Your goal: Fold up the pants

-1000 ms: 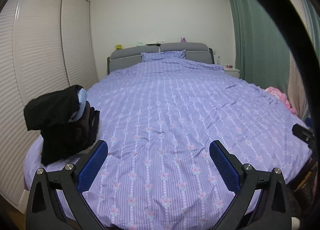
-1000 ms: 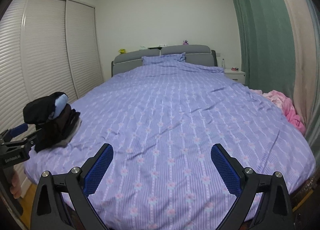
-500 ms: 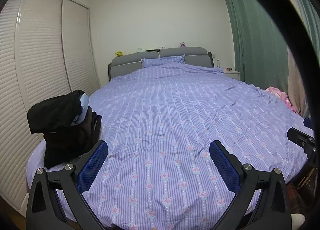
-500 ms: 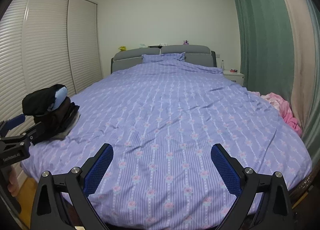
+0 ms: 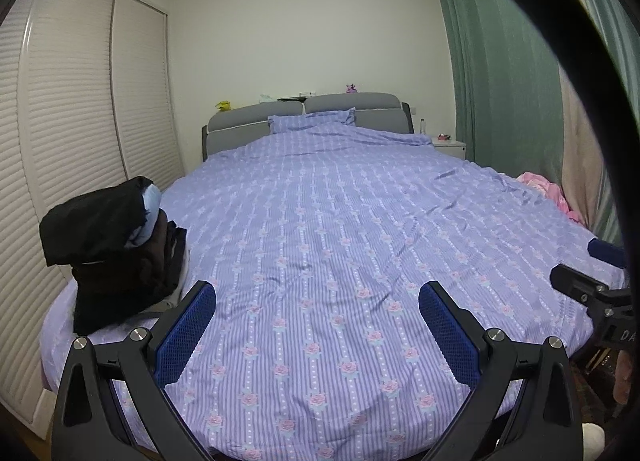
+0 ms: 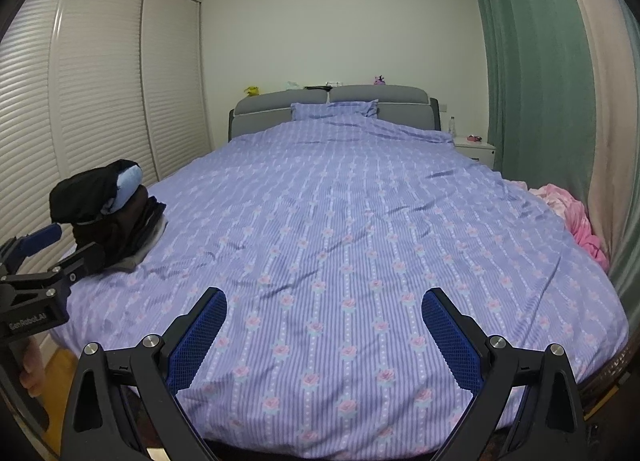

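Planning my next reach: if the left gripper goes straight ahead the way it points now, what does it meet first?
Probably only the purple floral duvet: the open left gripper points up the bed's bare middle. The dark pile of clothes sits left of that line. Depth is hard to judge.

The bed runs from the near edge toward 12 o'clock, ending at the headboard, with a pillow lying just before it. On the bed's corner at 9 o'clock sits a pile of clothes. Behind that pile, along the left wall, stands the wardrobe. At 1 o'clock, beside the headboard, is a nightstand; curtains hang along the right wall. At 3 o'clock a crumpled cloth lies on the bed's edge. The left tool and right tool hang over the bed's foot, side by side, the left one nearer the pile.
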Demonstrator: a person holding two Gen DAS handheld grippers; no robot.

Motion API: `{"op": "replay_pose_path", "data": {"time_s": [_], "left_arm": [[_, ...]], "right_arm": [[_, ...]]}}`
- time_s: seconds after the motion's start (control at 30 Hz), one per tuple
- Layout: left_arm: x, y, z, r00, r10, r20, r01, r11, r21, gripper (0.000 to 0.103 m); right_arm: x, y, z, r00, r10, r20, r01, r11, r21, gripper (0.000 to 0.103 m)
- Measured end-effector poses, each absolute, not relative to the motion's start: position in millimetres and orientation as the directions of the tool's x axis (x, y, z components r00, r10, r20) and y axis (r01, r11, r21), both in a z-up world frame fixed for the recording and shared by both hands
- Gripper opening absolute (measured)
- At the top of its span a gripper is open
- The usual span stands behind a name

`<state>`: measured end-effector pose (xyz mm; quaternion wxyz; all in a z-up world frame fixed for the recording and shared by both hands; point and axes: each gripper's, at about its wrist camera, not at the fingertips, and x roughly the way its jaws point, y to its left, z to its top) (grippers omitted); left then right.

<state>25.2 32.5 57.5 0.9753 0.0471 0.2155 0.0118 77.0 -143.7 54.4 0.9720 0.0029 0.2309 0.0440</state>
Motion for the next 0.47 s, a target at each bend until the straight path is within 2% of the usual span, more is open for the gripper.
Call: {"op": "replay_pose_path", "data": {"time_s": [0.17, 0.47], "left_arm": [[27.0, 30.9, 54.4, 0.906, 0.08, -0.416, -0.032, 0.992, 0.12, 0.103], [31.2, 35.7, 51.0, 0.896, 0.076, -0.438, -0.036, 0.994, 0.099, 0.103]], "right_arm": [[79.7, -140.5, 51.6, 0.886, 0.086, -0.456, -0.087, 0.996, 0.019, 0.1], [85.1, -139.3, 46.1, 0.875, 0.092, -0.475, -0.091, 0.996, 0.024, 0.1]]}}
